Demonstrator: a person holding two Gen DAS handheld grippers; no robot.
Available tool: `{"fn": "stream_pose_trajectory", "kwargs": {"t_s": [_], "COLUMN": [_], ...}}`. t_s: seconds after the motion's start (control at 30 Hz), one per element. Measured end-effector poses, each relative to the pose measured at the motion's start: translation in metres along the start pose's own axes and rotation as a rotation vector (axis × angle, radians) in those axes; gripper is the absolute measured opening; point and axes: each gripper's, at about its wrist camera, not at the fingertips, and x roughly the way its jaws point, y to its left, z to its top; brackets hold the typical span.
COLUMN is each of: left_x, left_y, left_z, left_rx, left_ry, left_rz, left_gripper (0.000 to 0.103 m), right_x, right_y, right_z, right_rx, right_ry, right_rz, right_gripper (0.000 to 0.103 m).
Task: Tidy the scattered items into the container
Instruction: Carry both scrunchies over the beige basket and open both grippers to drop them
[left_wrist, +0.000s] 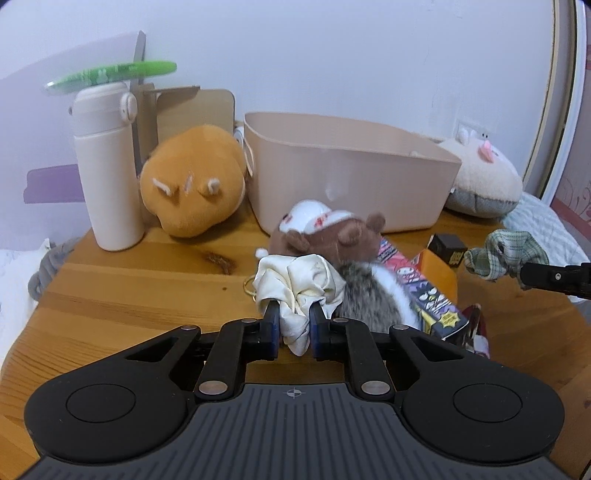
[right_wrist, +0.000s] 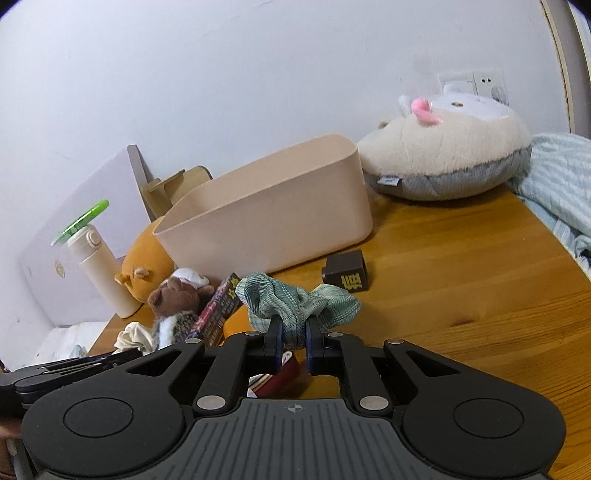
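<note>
One container is present: a beige, round-cornered plastic bin (left_wrist: 347, 173), open at the top, standing on the wooden tabletop (left_wrist: 129, 295) near the white wall. Its interior is only partly visible from the left wrist view; what it holds cannot be determined, and the right wrist view shows only its outer wall.

Tool state:
- The left gripper (left_wrist: 293, 325) is clamped on one cream satin scrunchie (left_wrist: 299, 284), which bunches out above the pads, in front of the bin.
- The right gripper (right_wrist: 293, 338) is clamped on one green plaid fabric scrunchie (right_wrist: 295, 301), in front of the bin's near wall and apart from it.

Items outside the bin, counted:
- One small brown plush bear with a white cap (left_wrist: 328, 236), lying just in front of the bin and touching a grey-and-white furry item (left_wrist: 369, 295).
- One printed cartoon packet (left_wrist: 432, 295), beside the furry item.
- One small dark brown box with yellow print (right_wrist: 345, 277), near the bin's front wall.
- One orange plush animal (left_wrist: 192, 181), left of the bin.
- One cream insulated bottle (left_wrist: 107, 173), upright, with a green disc (left_wrist: 110, 75) on its lid.
- One large cream-and-grey plush cushion with a pink snout (right_wrist: 447, 151), right of the bin.
</note>
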Motion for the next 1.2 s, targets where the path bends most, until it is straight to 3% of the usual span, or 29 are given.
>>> {"fn": "stream_pose_trajectory", "kwargs": {"t_s": [0.37,0.6,0.9,1.2], "left_x": [-0.026,-0.026,-0.001,0.047], "left_y": [-0.003,-0.017,-0.047,-0.059], "left_z": [0.028,0.064,0.112,0.150], "left_rx": [0.027,0.086,0.167,0.135], "left_ry": [-0.092,-0.168,-0.271,-0.283], "left_rz": [-0.013,-0.021,0.004,0.031], "left_gripper": [0.015,0.015,0.015,0.015], "right_x": [-0.013,-0.015,0.000,0.046], "right_y": [0.007,0.020,0.042,0.043], "right_z": [0.017,0.051,0.107,0.144], "right_rx": [-0.044,-0.130,-0.231,-0.229], "right_ry": [-0.035,-0.091,-0.190,-0.184], "right_rz": [-0.011,-0.021,-0.023,-0.020], "right_gripper": [0.011,0.011,0.011,0.011]}}
